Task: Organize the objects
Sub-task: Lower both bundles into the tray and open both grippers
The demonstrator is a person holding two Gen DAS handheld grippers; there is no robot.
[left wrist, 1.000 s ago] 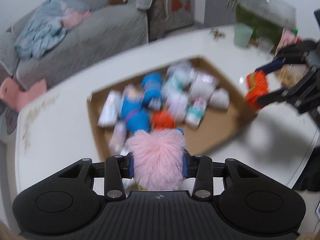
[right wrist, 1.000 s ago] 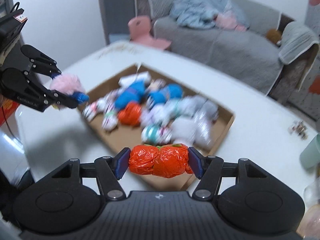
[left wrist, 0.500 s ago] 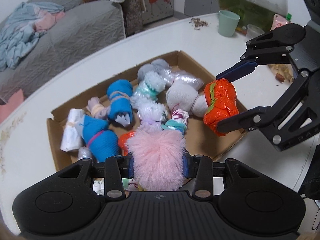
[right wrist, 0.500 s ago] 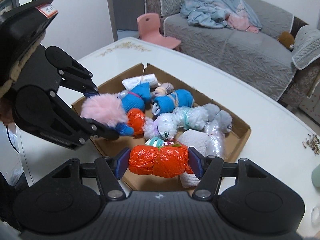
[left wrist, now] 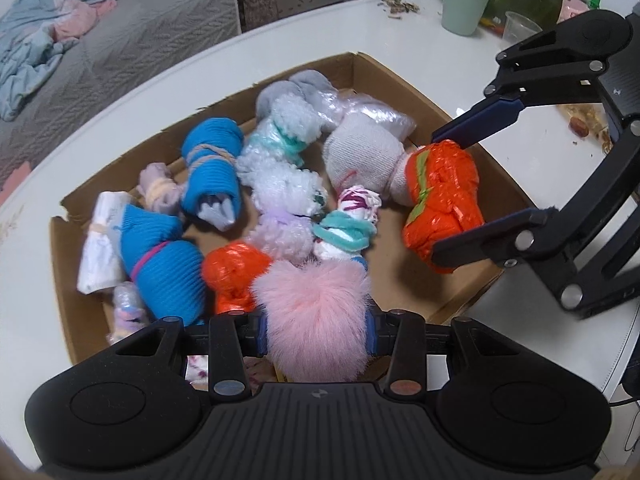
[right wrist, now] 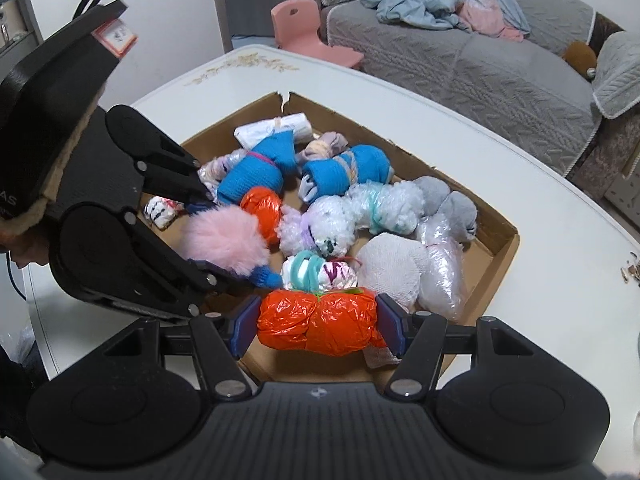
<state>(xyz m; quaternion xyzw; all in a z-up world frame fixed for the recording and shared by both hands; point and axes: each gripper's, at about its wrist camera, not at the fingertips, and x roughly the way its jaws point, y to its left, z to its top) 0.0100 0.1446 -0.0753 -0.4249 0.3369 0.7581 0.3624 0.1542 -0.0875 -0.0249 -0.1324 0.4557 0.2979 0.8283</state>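
A shallow cardboard box (left wrist: 400, 76) (right wrist: 508, 236) on the white table holds several rolled bundles: blue, white, grey and orange. My left gripper (left wrist: 316, 332) (right wrist: 224, 236) is shut on a fluffy pink bundle (left wrist: 314, 320) (right wrist: 226, 242), held over the box's near edge. My right gripper (right wrist: 318, 324) (left wrist: 448, 196) is shut on an orange plastic-wrapped bundle (right wrist: 318, 322) (left wrist: 442, 196), held low over the box's near-right part. The two grippers are close together over the box.
A green cup (left wrist: 464, 6), a small clear cup (left wrist: 520, 26) and scattered crumbs (left wrist: 400, 2) sit on the table beyond the box. A grey sofa (right wrist: 480, 60) with clothes and a pink chair (right wrist: 308, 28) stand behind the table.
Both grippers have moved in over the box and lowered, each still holding its bundle. They are now much closer to each other.
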